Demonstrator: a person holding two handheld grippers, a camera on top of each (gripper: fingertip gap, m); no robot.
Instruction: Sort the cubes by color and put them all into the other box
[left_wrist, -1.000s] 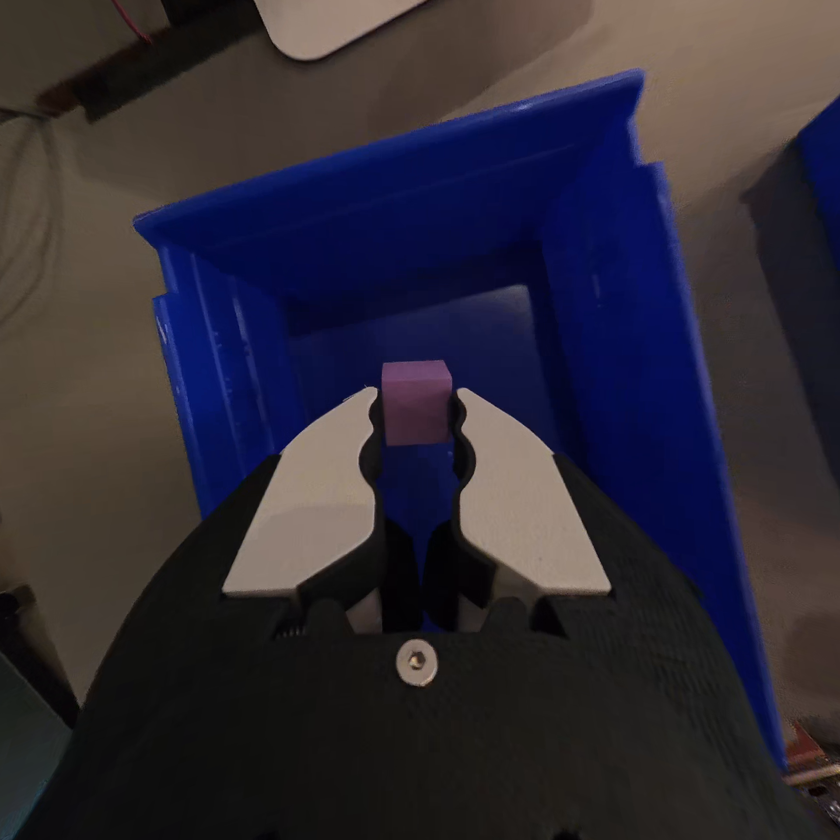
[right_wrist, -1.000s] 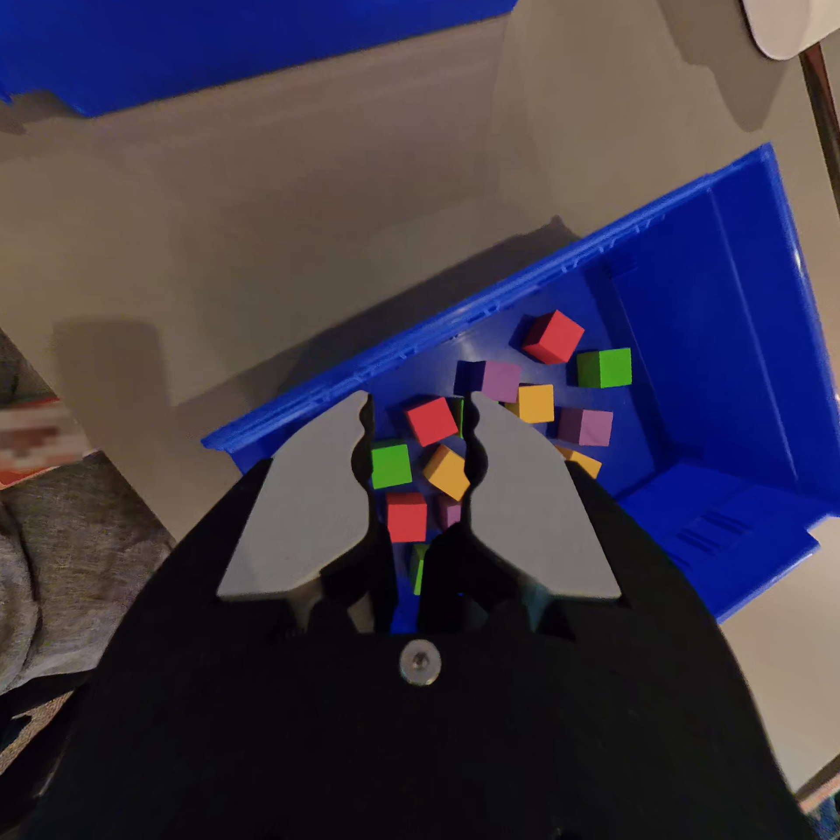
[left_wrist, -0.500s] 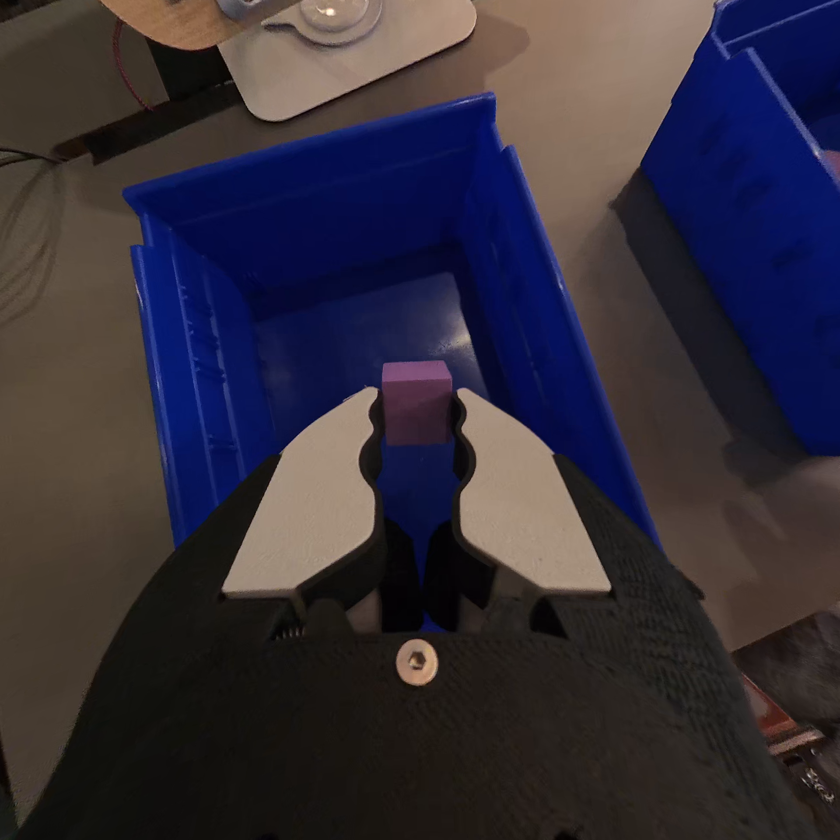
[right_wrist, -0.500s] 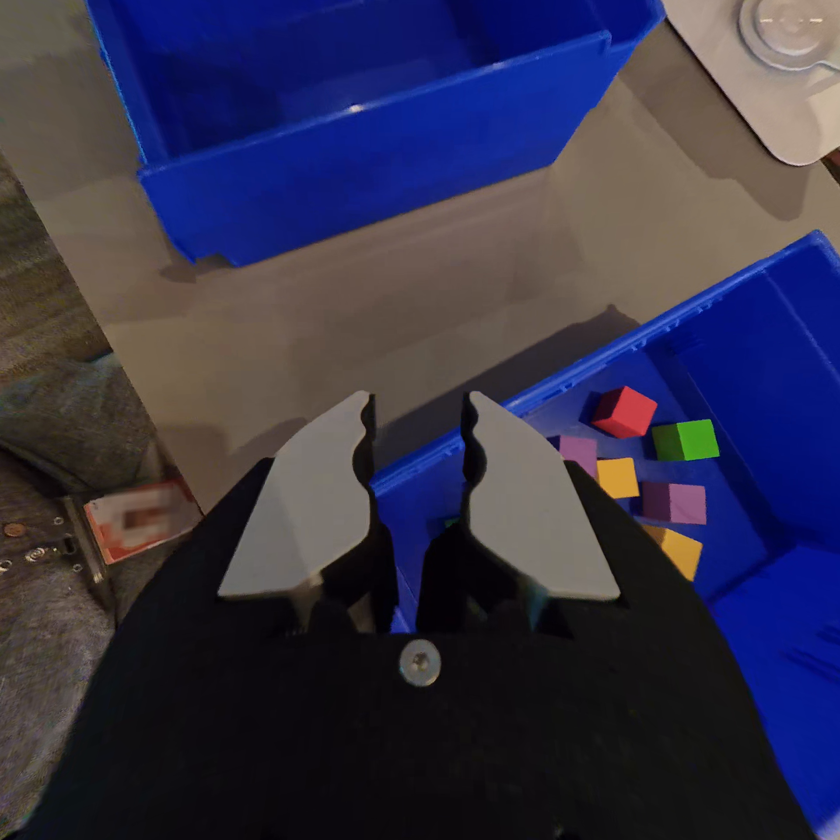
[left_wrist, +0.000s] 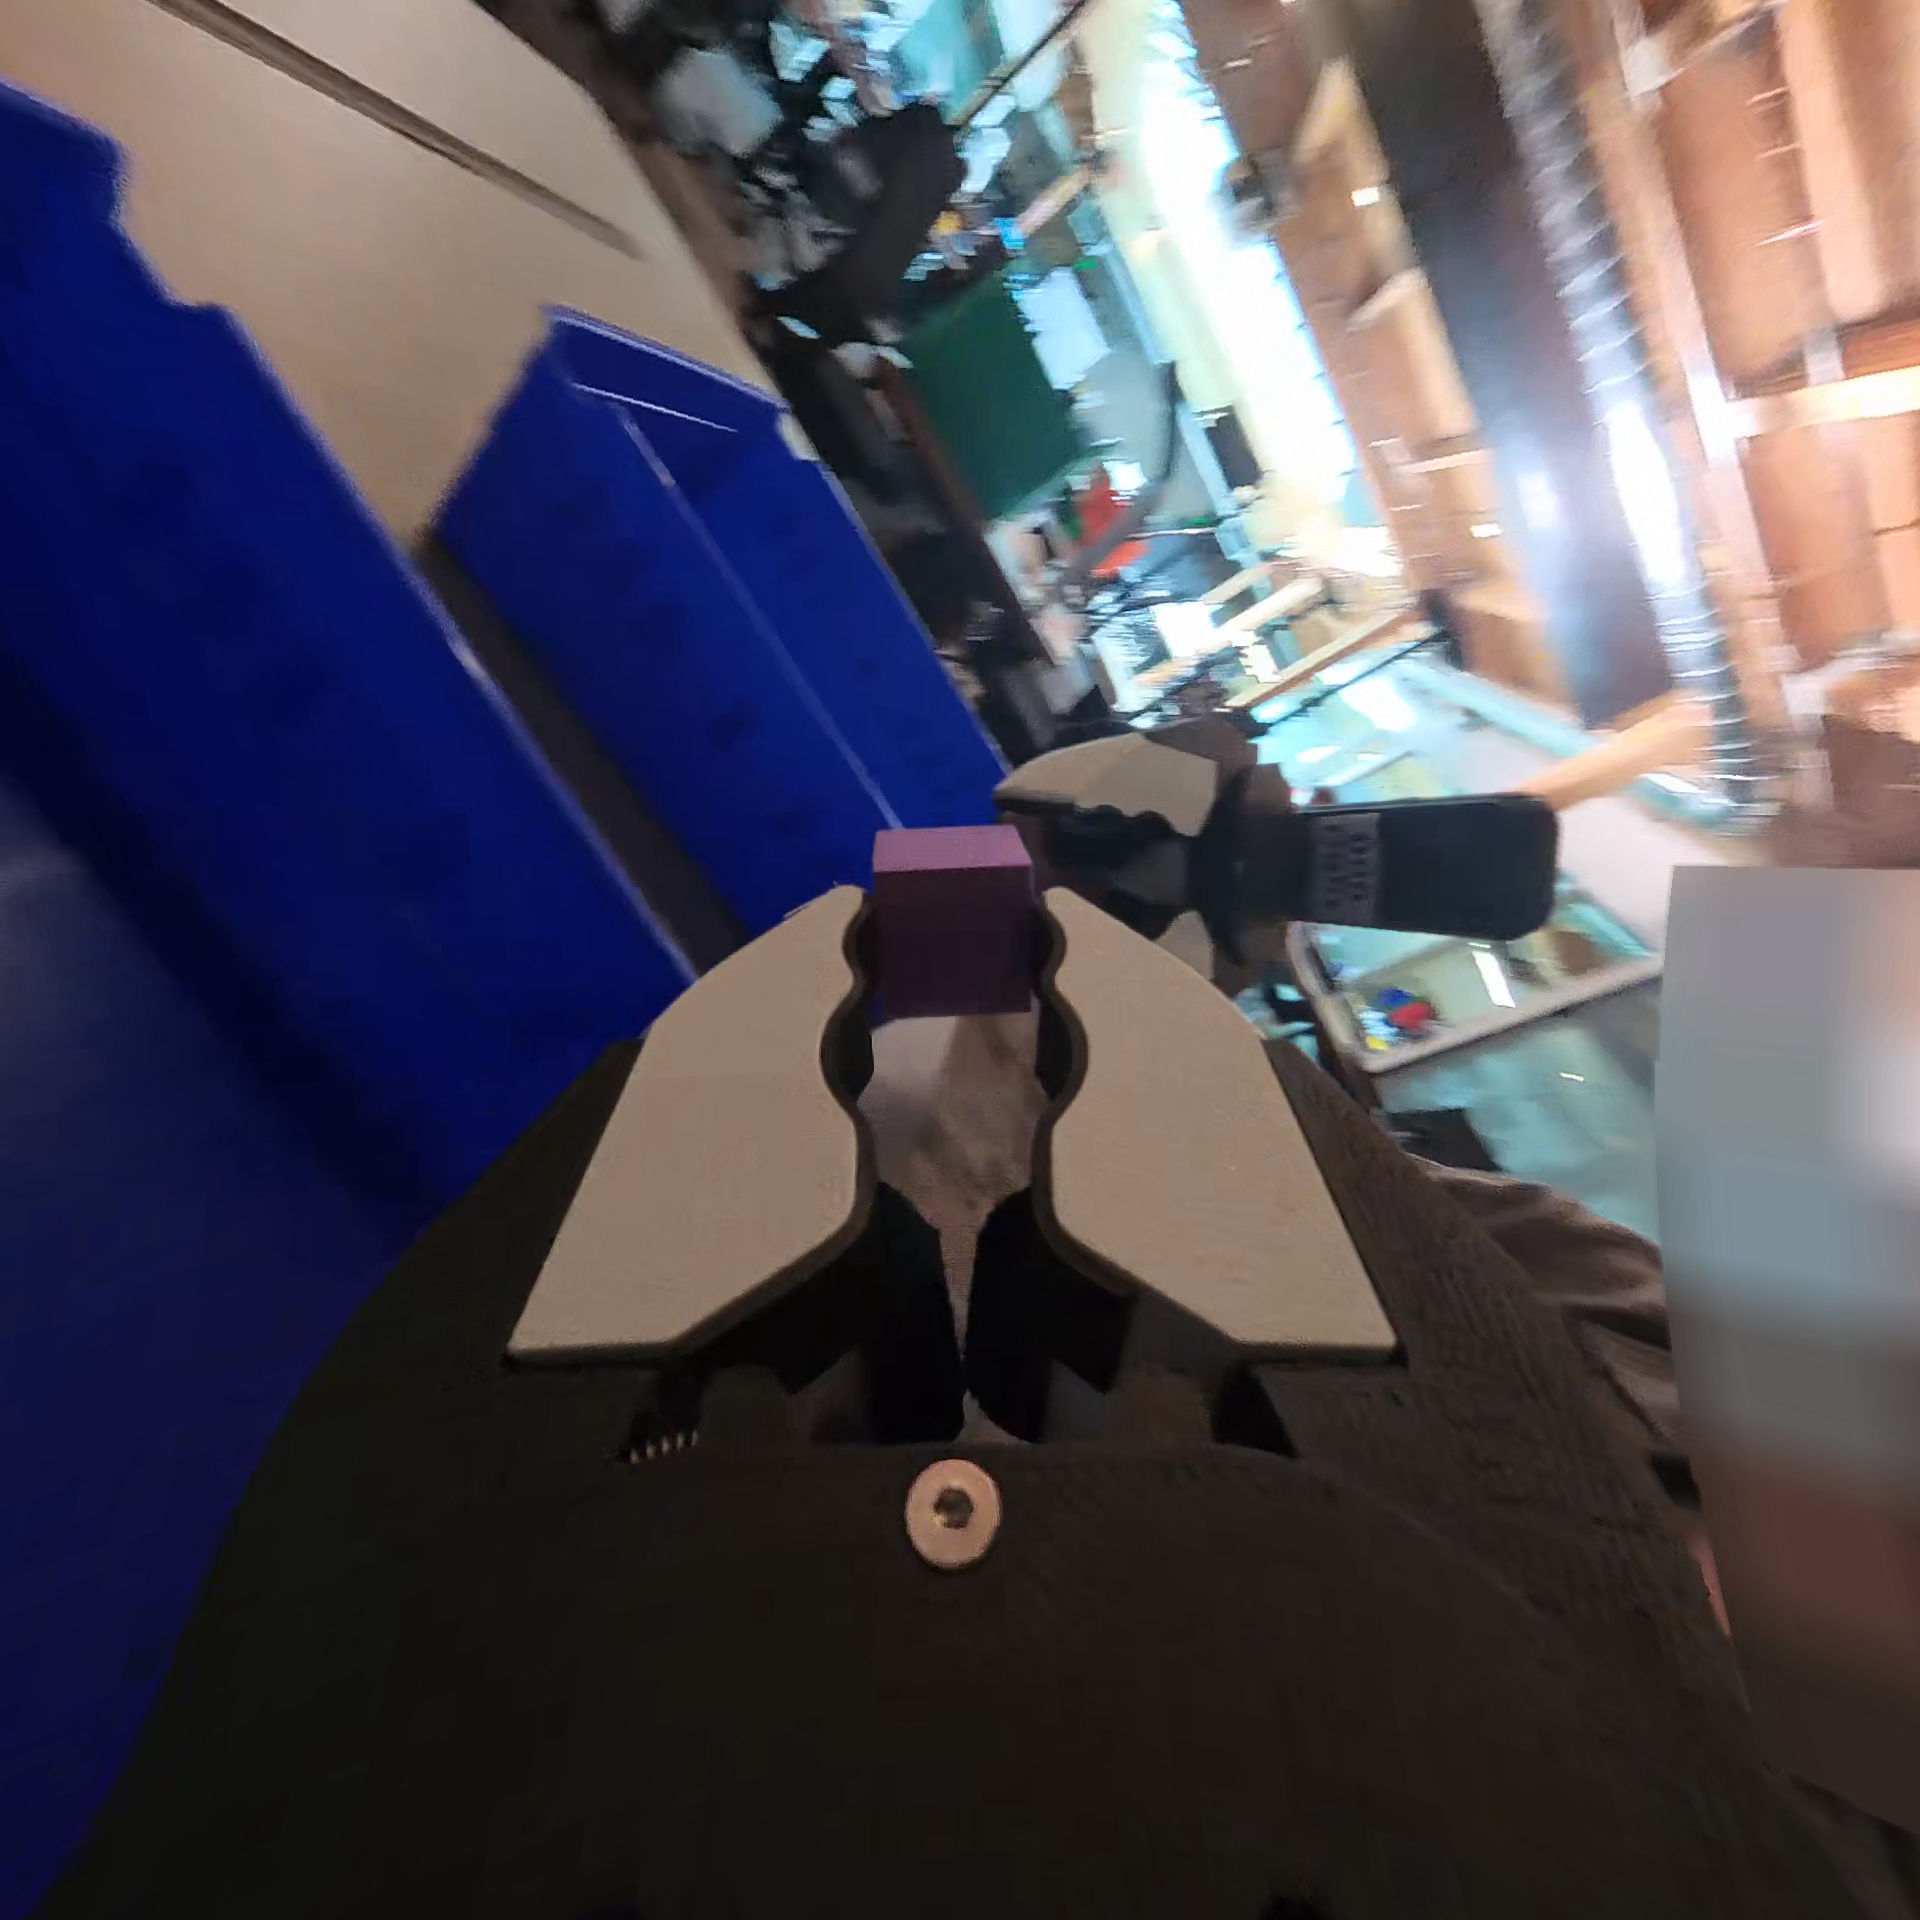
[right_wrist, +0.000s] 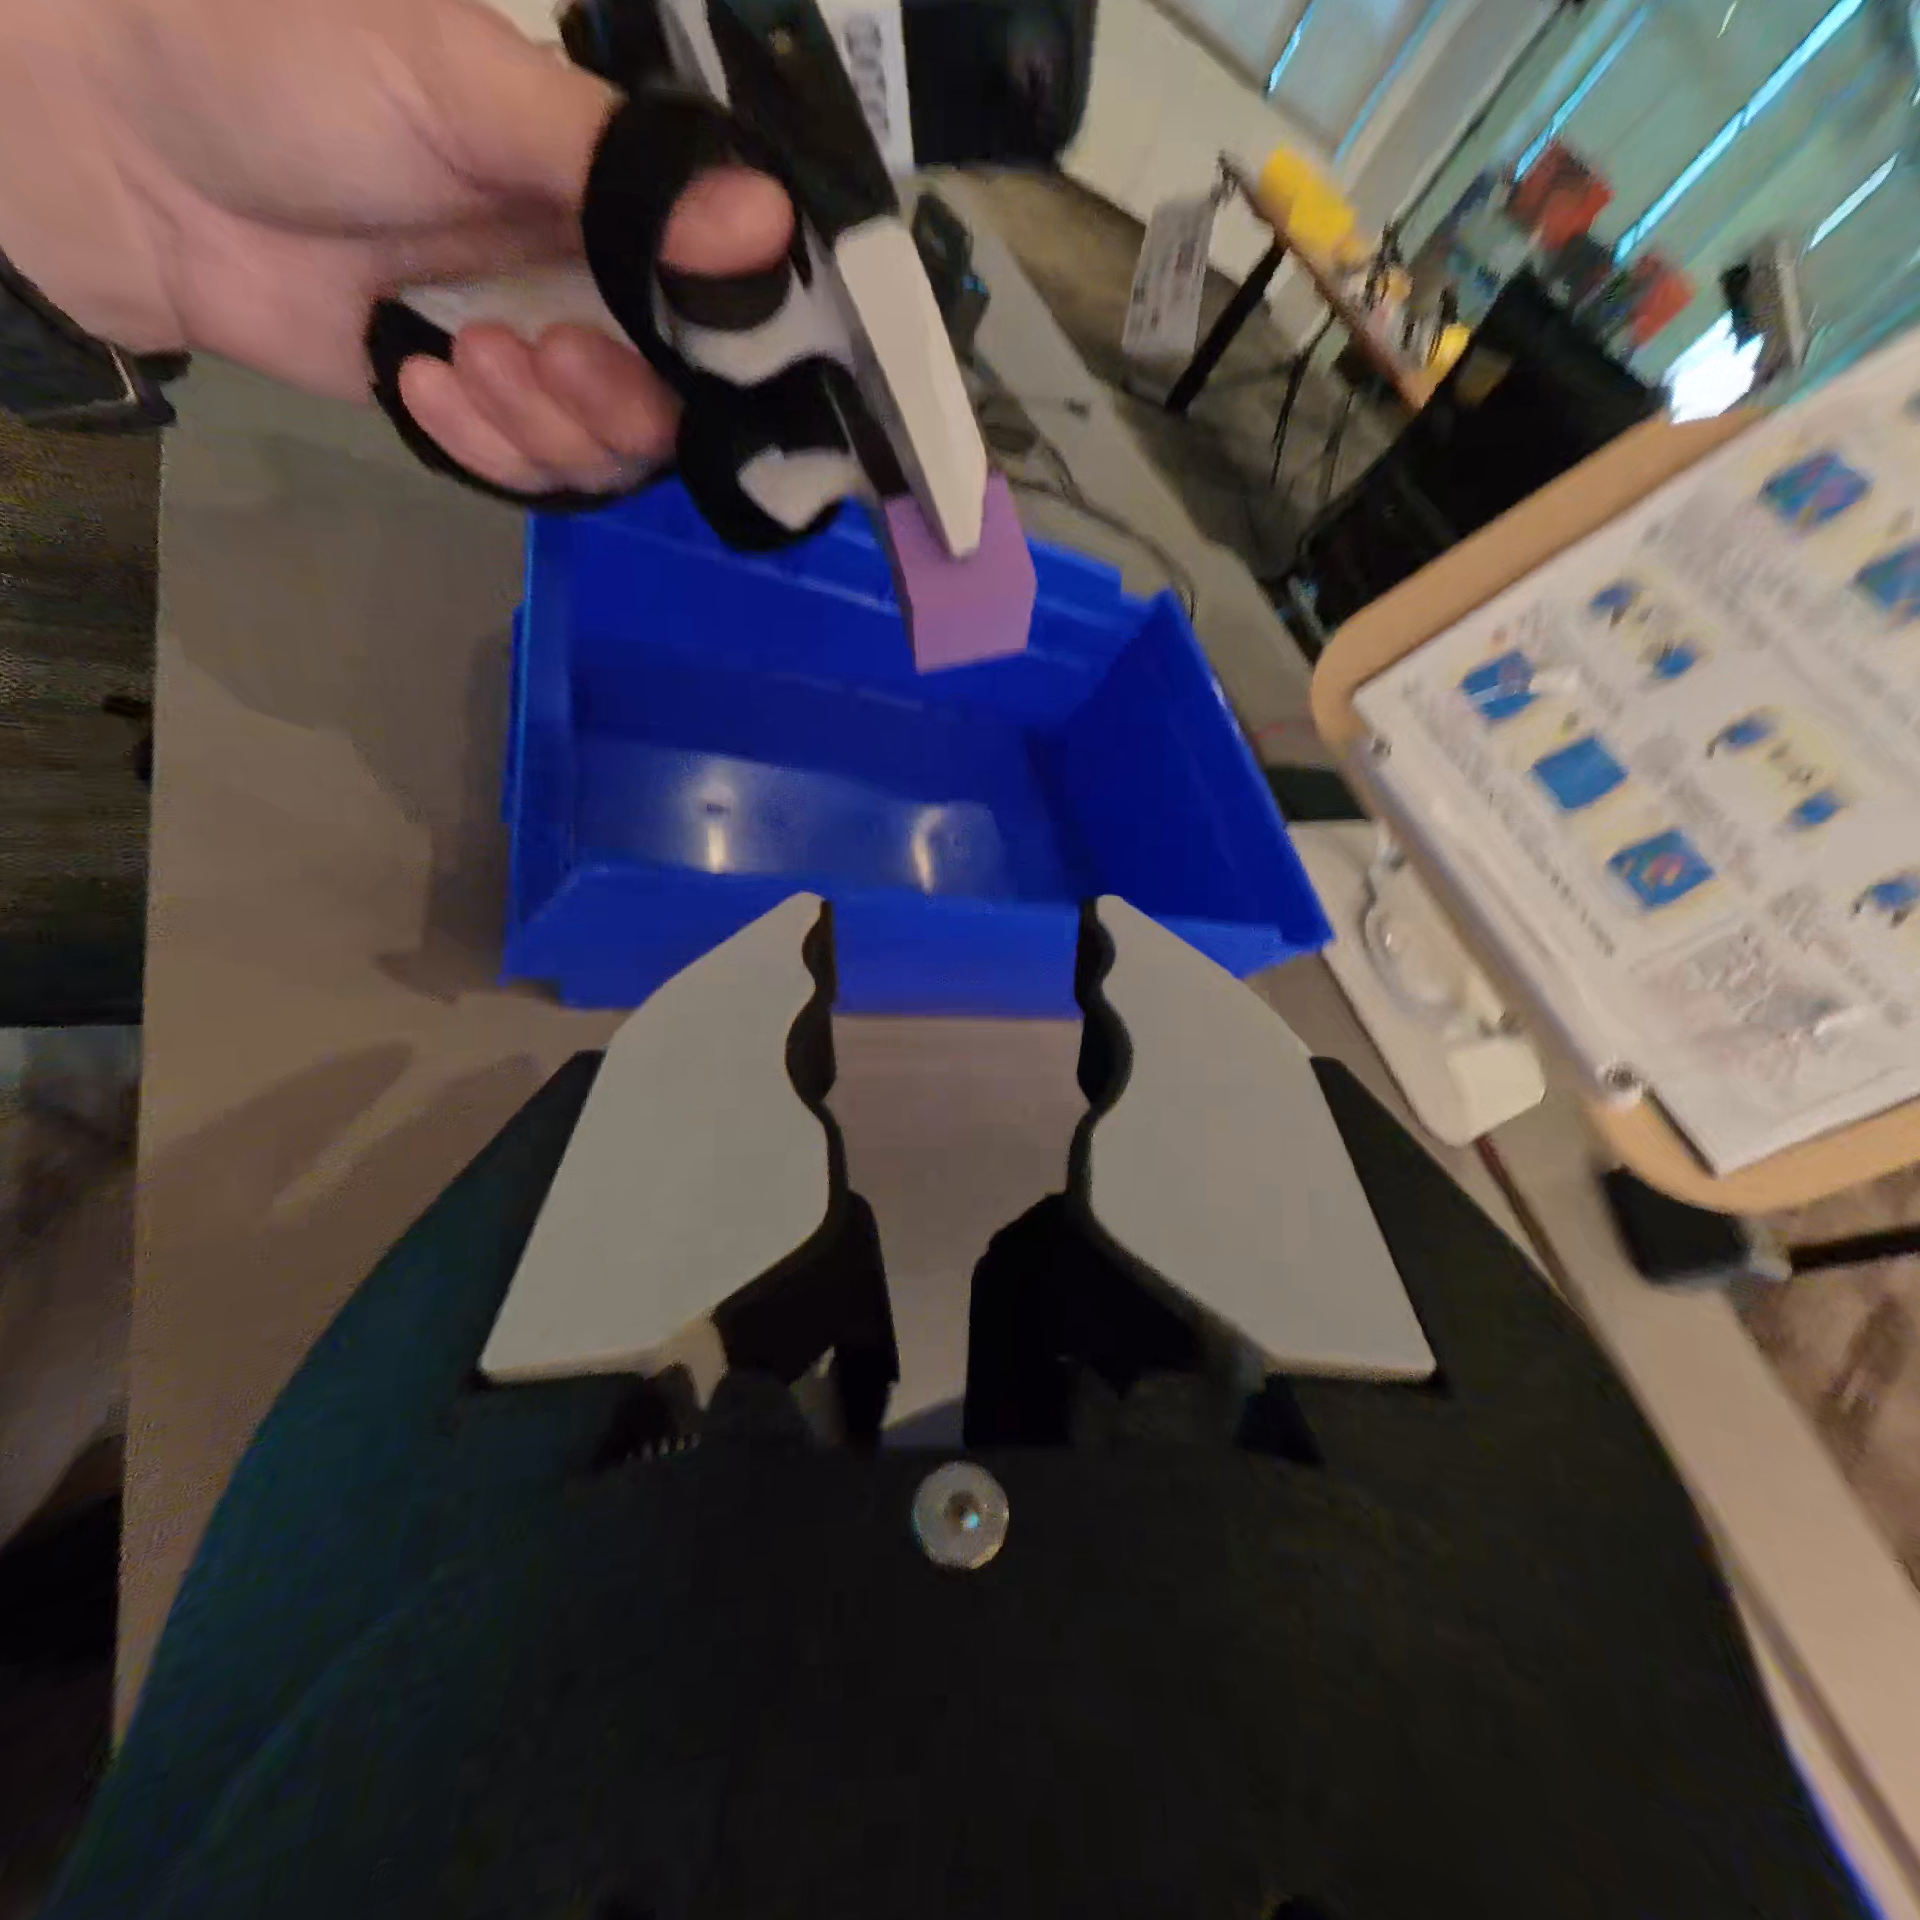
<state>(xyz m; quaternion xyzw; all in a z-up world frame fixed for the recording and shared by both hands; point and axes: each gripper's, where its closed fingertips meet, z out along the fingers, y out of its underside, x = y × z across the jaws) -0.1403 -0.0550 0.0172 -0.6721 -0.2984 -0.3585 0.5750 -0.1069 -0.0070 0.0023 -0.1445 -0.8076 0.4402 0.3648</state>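
Note:
My left gripper (left_wrist: 951, 902) is shut on a purple cube (left_wrist: 951, 951) and is tilted sideways next to a blue bin (left_wrist: 260, 727). In the right wrist view a hand (right_wrist: 260, 187) holds this left gripper (right_wrist: 940, 525), with the purple cube (right_wrist: 971, 608) hanging above an empty blue bin (right_wrist: 1174, 769). My right gripper (right_wrist: 954, 935) is open and empty, just in front of that bin's near rim. It also shows in the left wrist view (left_wrist: 1049, 816), close beyond the cube.
A second blue bin (left_wrist: 707, 582) stands behind the first on the grey table (right_wrist: 312, 675). A wooden clipboard with a printed sheet (right_wrist: 1662, 779) lies to the right of the empty bin. Cluttered workbenches and shelves fill the blurred background.
The left gripper has risen out of the bin and tipped sideways, still holding the cube. The right gripper has swung from the bin of coloured cubes to face the empty bin.

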